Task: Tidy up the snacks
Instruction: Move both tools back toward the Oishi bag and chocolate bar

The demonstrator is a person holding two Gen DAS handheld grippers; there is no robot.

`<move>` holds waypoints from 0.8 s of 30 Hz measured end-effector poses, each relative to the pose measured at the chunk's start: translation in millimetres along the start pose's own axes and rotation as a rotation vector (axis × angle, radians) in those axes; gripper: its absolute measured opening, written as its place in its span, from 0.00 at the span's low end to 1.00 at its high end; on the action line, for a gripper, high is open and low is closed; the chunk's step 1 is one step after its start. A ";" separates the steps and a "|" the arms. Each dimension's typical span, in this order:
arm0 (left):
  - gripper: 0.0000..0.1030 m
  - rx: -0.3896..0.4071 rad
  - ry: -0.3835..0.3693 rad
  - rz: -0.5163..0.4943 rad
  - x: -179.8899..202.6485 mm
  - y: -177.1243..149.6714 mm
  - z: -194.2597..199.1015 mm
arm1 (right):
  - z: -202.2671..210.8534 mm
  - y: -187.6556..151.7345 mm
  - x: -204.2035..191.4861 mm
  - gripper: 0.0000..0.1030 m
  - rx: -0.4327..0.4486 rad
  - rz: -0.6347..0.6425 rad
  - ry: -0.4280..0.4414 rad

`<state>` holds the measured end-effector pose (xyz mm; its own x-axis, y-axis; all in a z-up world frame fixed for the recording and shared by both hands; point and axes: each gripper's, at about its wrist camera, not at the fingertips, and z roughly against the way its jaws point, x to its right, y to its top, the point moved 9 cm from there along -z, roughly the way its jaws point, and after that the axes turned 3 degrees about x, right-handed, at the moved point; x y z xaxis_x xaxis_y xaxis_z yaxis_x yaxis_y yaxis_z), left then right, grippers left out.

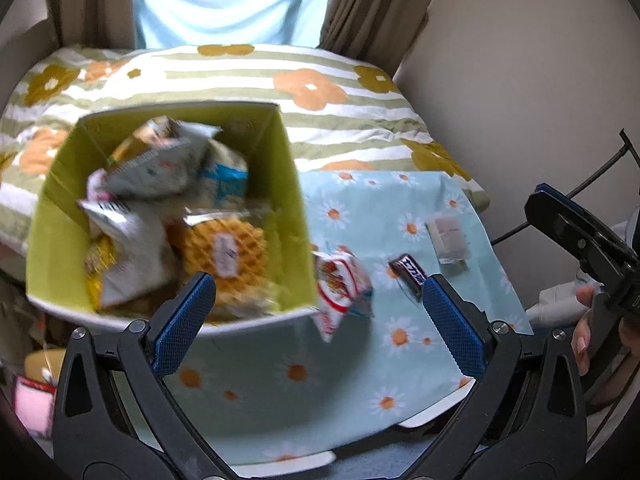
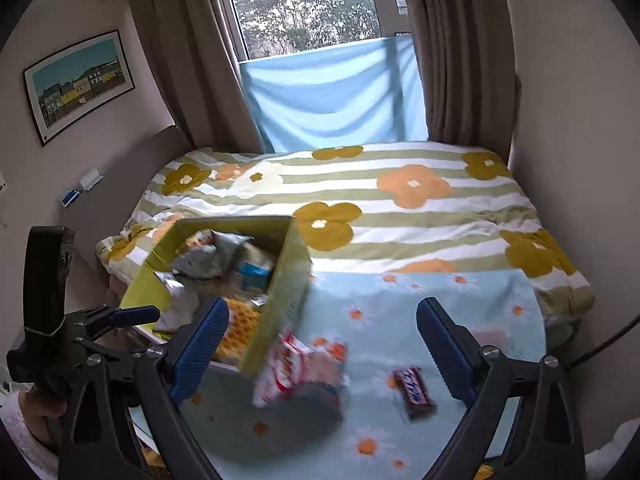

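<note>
Looking down my left claw, I see the green snack box standing on the daisy-print cloth, already packed with packets; a round waffle in clear wrap lies on top nearest me, with silver and blue-and-white bags behind it, all too smeared to read. Just outside the box's near right corner a red-and-white snack packet leans against or beside the wall; blur keeps me from telling whether it touches. A dark chocolate bar lies a little further right on the cloth, its near end hidden behind my left claw's right finger, and a pale clear-wrapped item sits beyond it, contents unreadable.

My left claw is spread wide with nothing between its blue pads. My right claw is likewise spread and empty, hovering over the box corner, the red-and-white packet and the chocolate bar.

The cloth covers a tabletop whose edges are mostly hidden. Behind lies a bed with a striped, flowered duvet, then brown curtains and a window. A framed picture hangs on the wall at left.
</note>
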<state>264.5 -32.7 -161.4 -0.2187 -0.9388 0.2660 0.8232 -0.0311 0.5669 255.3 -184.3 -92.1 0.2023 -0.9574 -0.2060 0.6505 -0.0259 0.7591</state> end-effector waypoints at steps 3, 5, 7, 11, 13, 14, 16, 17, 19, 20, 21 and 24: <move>1.00 -0.008 0.025 0.046 14.5 -17.8 -10.8 | 3.0 -14.9 21.4 0.91 -0.025 0.001 0.011; 1.00 -0.017 0.040 0.082 20.5 -29.8 -18.3 | 2.8 -26.2 33.6 0.91 -0.046 0.007 0.018; 1.00 -0.028 0.054 0.119 25.7 -42.0 -26.2 | -0.6 -38.5 45.8 0.91 -0.068 0.016 0.023; 0.99 -0.051 0.078 0.189 32.1 -60.4 -43.7 | -8.5 -59.1 60.7 0.91 -0.100 0.017 0.029; 0.99 -0.058 0.074 0.232 34.9 -66.9 -55.4 | -14.6 -70.9 65.6 0.91 -0.117 0.014 0.035; 0.99 -0.062 0.072 0.246 36.4 -68.7 -61.7 | -17.6 -75.2 68.2 0.91 -0.125 0.012 0.038; 1.00 -0.072 0.067 0.265 39.8 -73.0 -77.1 | -25.4 -86.1 73.0 0.91 -0.146 0.009 0.040; 1.00 -0.079 0.062 0.274 41.6 -75.5 -85.5 | -29.5 -92.4 75.3 0.91 -0.156 0.011 0.038; 0.99 -0.080 0.053 0.293 43.0 -79.2 -100.6 | -38.4 -104.3 79.4 0.91 -0.169 0.027 0.028; 0.99 -0.073 0.059 0.304 41.4 -80.9 -109.2 | -42.3 -109.6 80.5 0.91 -0.174 0.039 0.020; 0.99 -0.064 0.065 0.314 40.3 -81.8 -116.8 | -46.3 -115.1 81.4 0.91 -0.179 0.053 0.013; 0.99 -0.041 0.083 0.359 33.0 -85.9 -135.0 | -59.7 -135.3 85.6 0.91 -0.190 0.092 -0.006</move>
<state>257.4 -107.3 -306.5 0.1299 -0.9172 0.3767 0.8605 0.2930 0.4168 228.4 -245.6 -249.3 0.2635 -0.9549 -0.1369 0.7558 0.1162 0.6444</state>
